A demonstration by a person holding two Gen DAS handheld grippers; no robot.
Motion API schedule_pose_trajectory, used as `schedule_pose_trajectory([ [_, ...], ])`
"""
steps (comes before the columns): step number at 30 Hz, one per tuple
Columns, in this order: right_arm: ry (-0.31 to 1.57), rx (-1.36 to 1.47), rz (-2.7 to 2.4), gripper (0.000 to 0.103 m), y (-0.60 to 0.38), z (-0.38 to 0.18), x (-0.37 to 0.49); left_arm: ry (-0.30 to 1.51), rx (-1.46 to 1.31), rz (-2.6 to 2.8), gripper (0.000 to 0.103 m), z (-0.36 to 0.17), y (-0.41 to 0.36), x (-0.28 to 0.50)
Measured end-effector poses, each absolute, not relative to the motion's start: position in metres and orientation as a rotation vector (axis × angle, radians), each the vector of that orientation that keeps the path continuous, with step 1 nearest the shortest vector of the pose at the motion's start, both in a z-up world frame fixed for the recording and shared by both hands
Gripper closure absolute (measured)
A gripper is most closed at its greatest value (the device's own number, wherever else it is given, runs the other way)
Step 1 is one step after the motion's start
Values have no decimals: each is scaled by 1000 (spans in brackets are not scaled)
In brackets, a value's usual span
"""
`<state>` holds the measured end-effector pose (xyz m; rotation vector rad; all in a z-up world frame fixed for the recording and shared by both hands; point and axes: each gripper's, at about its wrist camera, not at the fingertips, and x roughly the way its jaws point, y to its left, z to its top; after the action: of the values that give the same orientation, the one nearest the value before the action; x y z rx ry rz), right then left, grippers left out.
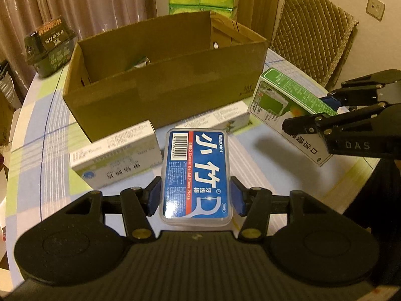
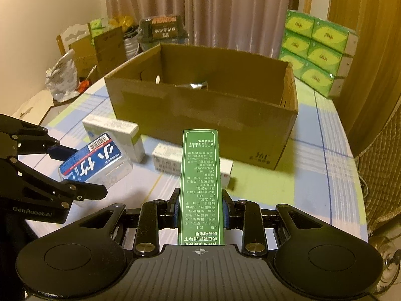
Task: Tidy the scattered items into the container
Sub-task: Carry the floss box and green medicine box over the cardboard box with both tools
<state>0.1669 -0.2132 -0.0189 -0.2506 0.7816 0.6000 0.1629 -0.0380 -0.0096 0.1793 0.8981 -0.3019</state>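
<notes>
Inside cardboard box (image 2: 200, 115), contents mostly hidden.

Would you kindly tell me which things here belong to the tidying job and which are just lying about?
Job:
cardboard box
floss pick case, in left claw
green box, in right claw
two white boxes on the table

Lying about:
tissue packs
dark tub
chair

Open-topped cardboard box (image 1: 165, 80); two white cartons (image 1: 117, 155) before it.

Black left gripper (image 1: 195, 198) — blue pads, brass screws
</notes>
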Motion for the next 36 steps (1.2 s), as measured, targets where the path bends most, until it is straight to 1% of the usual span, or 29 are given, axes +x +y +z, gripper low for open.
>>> schedule_pose_trajectory([
  [19, 694, -238, 598, 76, -192, 27, 230, 792, 205, -303, 52, 38, -31, 213],
  [36, 610, -189, 619, 76, -184, 56, 264, 740, 214, -304, 52, 58, -34, 252],
])
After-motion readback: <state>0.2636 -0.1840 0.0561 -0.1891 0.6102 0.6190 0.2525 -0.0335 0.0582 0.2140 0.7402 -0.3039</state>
